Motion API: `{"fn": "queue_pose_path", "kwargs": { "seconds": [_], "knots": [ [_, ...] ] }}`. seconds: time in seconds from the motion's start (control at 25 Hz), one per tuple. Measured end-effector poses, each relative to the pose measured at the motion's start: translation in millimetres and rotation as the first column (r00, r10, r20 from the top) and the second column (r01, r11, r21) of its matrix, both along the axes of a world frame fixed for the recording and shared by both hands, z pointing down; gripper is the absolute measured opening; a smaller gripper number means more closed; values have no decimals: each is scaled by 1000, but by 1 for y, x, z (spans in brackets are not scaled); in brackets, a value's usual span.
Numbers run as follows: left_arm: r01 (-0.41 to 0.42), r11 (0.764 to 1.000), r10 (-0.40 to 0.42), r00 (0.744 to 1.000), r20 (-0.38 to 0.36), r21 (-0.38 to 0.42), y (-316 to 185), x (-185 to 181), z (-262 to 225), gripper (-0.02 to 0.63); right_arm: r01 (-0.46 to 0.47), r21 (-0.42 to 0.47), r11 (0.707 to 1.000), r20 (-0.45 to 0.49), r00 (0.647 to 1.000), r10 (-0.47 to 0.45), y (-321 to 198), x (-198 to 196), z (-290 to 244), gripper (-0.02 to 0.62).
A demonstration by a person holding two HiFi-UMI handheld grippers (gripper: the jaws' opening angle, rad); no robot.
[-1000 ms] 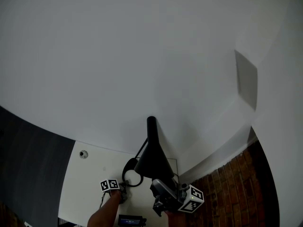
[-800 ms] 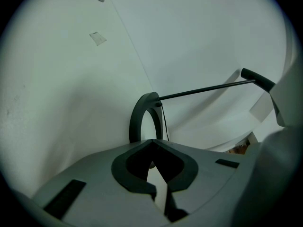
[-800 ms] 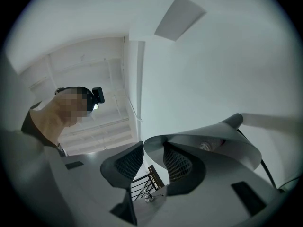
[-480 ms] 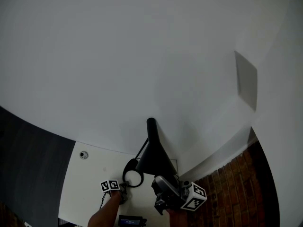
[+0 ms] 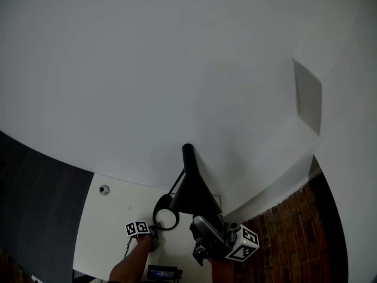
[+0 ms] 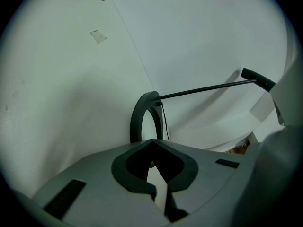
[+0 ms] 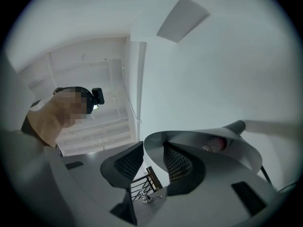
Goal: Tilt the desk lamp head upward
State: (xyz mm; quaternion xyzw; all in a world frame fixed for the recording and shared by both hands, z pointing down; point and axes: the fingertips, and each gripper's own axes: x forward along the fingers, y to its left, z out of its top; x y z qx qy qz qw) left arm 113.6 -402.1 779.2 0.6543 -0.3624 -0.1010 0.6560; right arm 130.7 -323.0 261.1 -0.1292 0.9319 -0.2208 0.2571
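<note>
- The plain white wall [image 5: 177, 69] fills most of your head view. A dark panel [image 5: 35, 205] is at its left, a red brick wall [image 5: 294, 234] at lower right, and a grey rectangular panel [image 5: 307, 98] higher up.
- The white desk [image 5: 112, 229] lies below, its far edge against the wall.
- The black desk lamp stands near the desk's far right corner. Its cone-shaped lamp head [image 5: 193, 194] has the narrow end up and the wide mouth towards you. A thin black rod [image 6: 208, 87] runs to the black ring base [image 6: 136, 119].
- Your right gripper [image 7: 151, 150] comes up from below the lamp head. Its tongs are clamped on the thin rim of the mouth, one pad on each side, and the bulb [image 7: 215, 144] shows inside.
- Your left gripper [image 6: 151, 143] sits low, left of the lamp. Its tongs are closed tip to tip with nothing between them. The ring base is just beyond the tips, and you cannot tell whether they touch it.
- A small round hole [image 5: 104, 191] sits near the desk's far left corner.
</note>
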Motion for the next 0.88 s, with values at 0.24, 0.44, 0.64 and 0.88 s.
{"fn": "queue_pose_path", "kwargs": {
  "seconds": [0.24,0.44,0.64,0.88],
  "knots": [
    [-22,1000,22,1000,21,7,0,2,-2,12,-5,1,1000,-23,1000,5,-1,-3,-1,138],
    [-115,993,111,989,96,40,-10,12,-13,12,10,5,1000,-23,1000,-10,0,-8,-3,138],
    [-143,989,139,983,117,25,-9,17,-10,12,7,1,1000,-23,1000,-7,1,-7,-1,138],
    [-159,987,153,978,144,33,-6,18,-9,12,-4,-4,1000,-19,1000,4,0,-9,-1,138]
  ]
}}
